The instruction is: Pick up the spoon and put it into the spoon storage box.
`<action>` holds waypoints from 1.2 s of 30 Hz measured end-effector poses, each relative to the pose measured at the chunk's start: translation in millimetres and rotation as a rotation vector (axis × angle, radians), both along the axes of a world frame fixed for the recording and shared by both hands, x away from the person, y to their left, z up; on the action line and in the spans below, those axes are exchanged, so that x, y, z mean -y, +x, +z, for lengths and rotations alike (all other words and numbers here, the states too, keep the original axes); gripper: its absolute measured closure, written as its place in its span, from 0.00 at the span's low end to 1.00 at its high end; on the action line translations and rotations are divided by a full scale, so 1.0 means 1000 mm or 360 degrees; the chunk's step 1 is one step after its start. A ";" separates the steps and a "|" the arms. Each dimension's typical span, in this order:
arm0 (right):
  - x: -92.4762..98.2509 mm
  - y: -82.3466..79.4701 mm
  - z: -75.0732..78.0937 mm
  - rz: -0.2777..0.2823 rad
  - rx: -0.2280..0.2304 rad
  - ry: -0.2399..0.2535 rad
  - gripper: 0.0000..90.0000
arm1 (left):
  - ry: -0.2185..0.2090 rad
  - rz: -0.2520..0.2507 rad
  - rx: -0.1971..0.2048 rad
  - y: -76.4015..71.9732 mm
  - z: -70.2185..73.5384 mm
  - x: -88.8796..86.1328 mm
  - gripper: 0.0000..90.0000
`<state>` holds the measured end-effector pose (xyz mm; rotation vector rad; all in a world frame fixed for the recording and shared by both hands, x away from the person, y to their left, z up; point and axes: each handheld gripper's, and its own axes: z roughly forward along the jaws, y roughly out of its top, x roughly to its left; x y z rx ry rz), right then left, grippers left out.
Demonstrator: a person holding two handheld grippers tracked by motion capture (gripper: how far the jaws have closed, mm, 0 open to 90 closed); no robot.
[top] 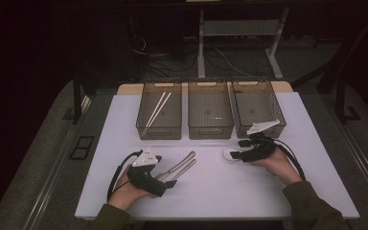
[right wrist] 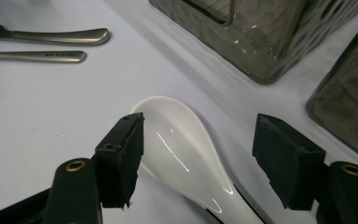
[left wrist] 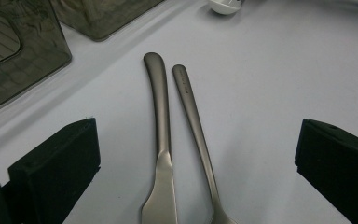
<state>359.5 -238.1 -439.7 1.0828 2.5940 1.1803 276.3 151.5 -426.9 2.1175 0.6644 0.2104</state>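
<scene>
**Spoon between my right jaws, cutlery ahead of my left**

Bins first, across the far side of the mat (top: 124, 191): the left bin (top: 159, 125) has two white chopsticks (top: 158, 109) leaning in it, the middle bin (top: 210, 125) and the right bin (top: 247, 125) stand just beside it in a row.

On my left, the left gripper (top: 170, 181) rests low near the front edge of the mat, jaws spread wide with nothing pressed between them. In the left gripper view a knife (left wrist: 161, 140) and a second metal handle (left wrist: 193, 116) lie side by side on the mat between the jaws, handles pointing away from me, close together but not touching the pads. I cannot tell whether the second piece is a fork or a spoon.

On my right, the right gripper (top: 235, 154) sits just before the right bin. The white spoon (right wrist: 182, 149) lies flat on the mat between its jaws. The jaws stand partly open: the left pad is at the spoon's edge, the right pad (right wrist: 284, 158) is clear of it, so I have no grip on it.
</scene>
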 end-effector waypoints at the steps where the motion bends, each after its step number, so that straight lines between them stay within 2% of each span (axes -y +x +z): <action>1: 0.000 0.000 0.000 0.0005 0.0003 -0.0009 0.38 | 0.0001 0.0000 0.0001 0.000 0.000 0.000 0.00; 17: -0.005 -0.003 -0.004 0.0072 0.0012 -0.0094 0.41 | 0.0001 0.0001 0.0003 0.000 0.000 0.000 0.00; 24: -0.010 -0.006 -0.006 0.0148 0.0040 -0.0181 0.47 | 0.0003 0.0001 0.0002 0.000 0.001 0.000 0.00; 30: -0.014 -0.011 -0.004 0.0244 0.0073 -0.0232 0.58 | 0.0011 -0.0003 0.0002 0.000 0.001 0.000 0.00; 31: -0.015 -0.012 -0.004 0.0261 0.0071 -0.0257 0.58 | 0.0012 -0.0005 0.0002 0.000 0.001 0.000 0.00; 32: -0.016 -0.014 -0.004 0.0274 0.0101 -0.0284 0.59 | 0.0012 -0.0005 0.0002 0.000 0.001 0.000 0.00; 36: -0.017 -0.016 -0.003 0.0295 0.0110 -0.0296 0.64 | 0.0013 -0.0003 0.0004 0.000 0.001 0.000 0.00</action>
